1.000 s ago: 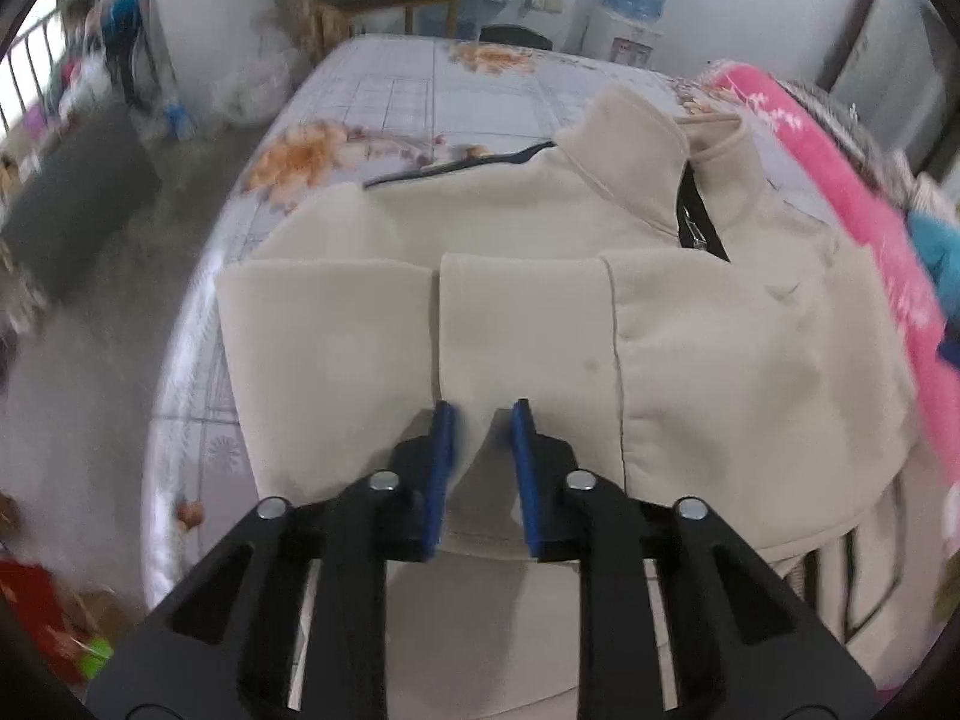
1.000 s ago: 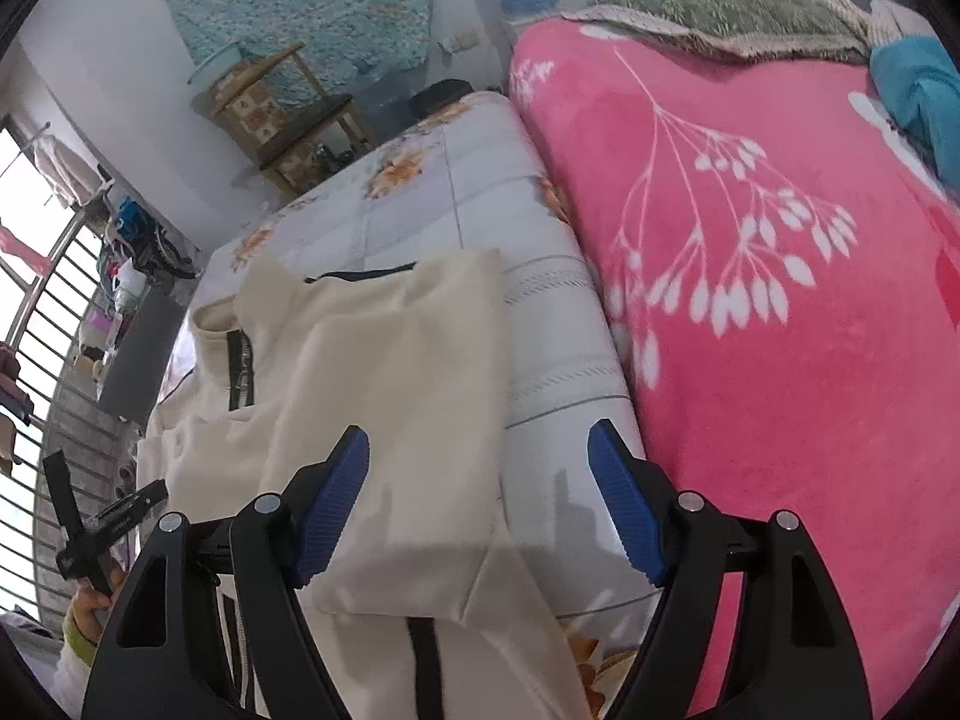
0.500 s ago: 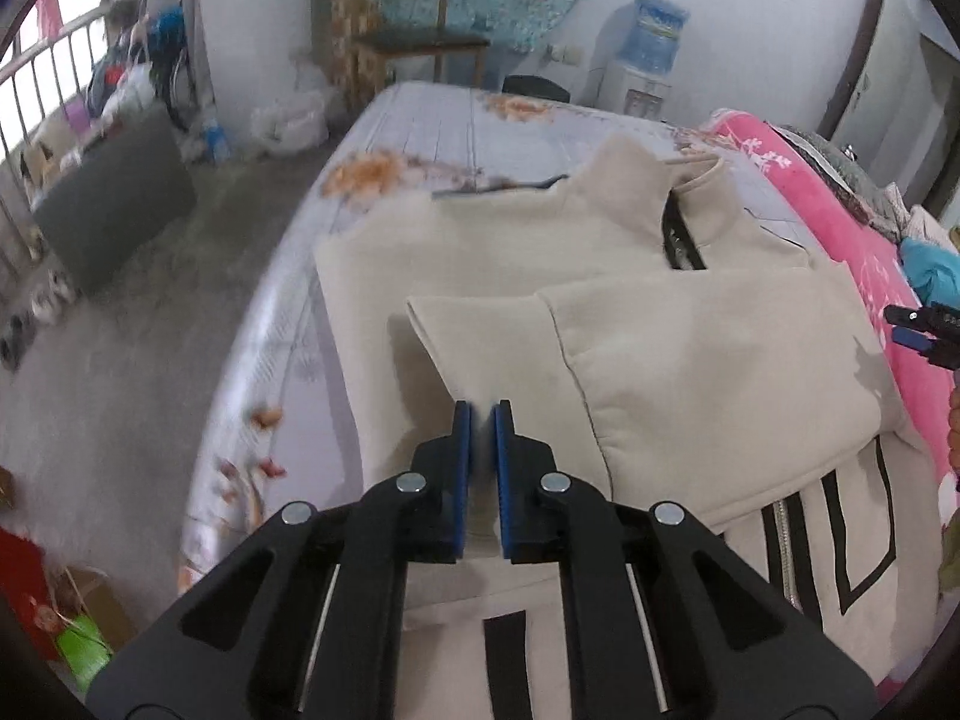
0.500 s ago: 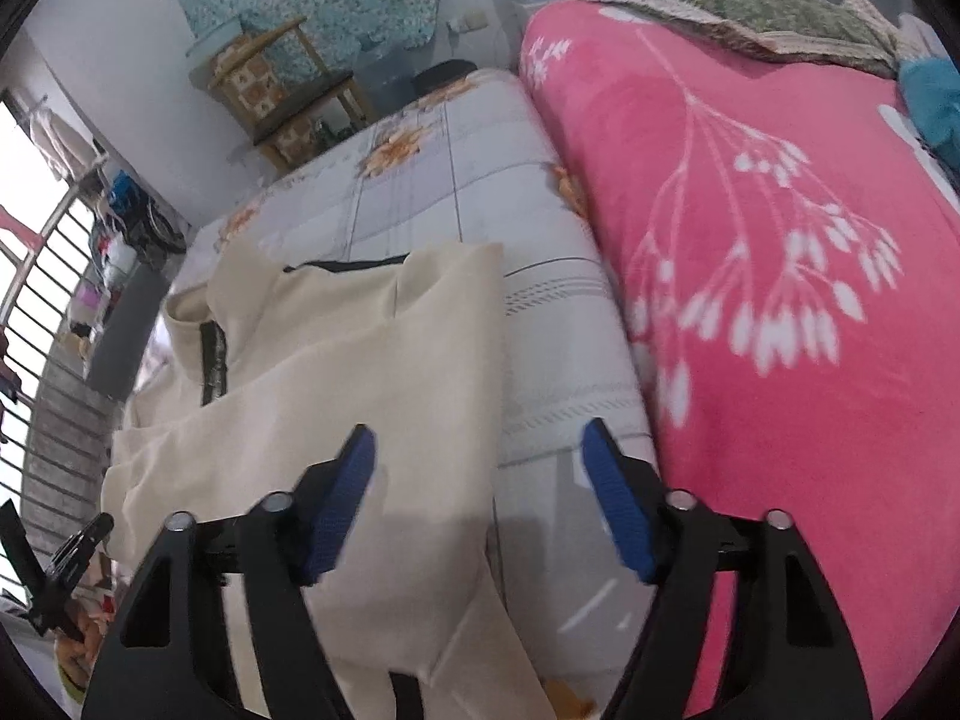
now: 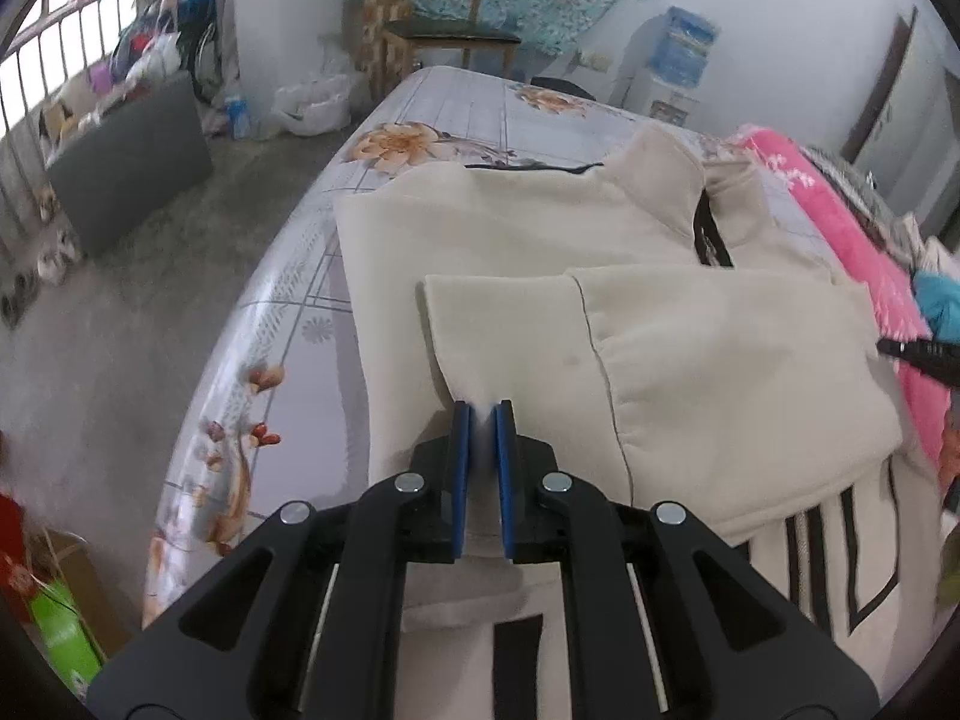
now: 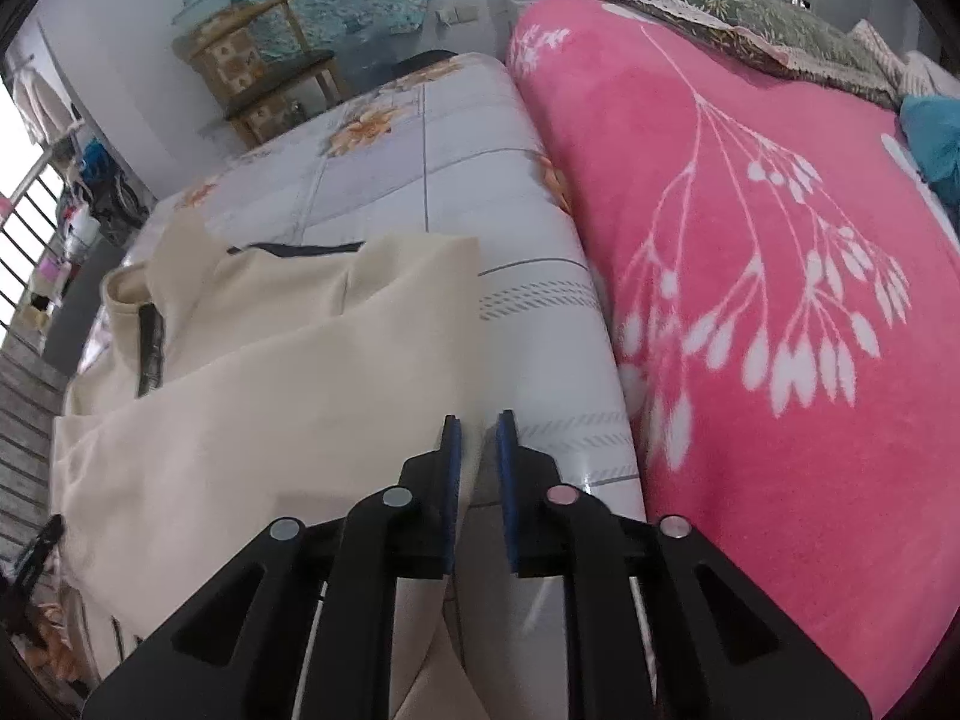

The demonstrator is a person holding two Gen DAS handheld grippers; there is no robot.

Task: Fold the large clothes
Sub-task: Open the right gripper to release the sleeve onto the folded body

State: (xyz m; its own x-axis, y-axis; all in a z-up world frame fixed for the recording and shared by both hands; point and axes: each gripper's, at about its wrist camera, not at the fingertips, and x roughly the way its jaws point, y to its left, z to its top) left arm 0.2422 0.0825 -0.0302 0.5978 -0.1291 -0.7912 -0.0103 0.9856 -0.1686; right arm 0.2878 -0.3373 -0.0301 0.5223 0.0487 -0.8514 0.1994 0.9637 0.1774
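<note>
The cream jacket [image 5: 600,276] lies flat on the floral-sheeted bed [image 5: 432,114], left tongs [image 5: 481,420] clamped on its folded sleeve cuff, right tongs [image 6: 478,427], jaws just closing, pinching its right edge beside the pink blanket [image 6: 780,240].

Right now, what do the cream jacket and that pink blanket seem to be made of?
The cream jacket looks like soft matte fleece or sweatshirt knit: thick, rounded folds, no sheen. The pink blanket looks like plush, fuzzy fleece with a white printed branch pattern. Both are guesses from appearance only.
</note>
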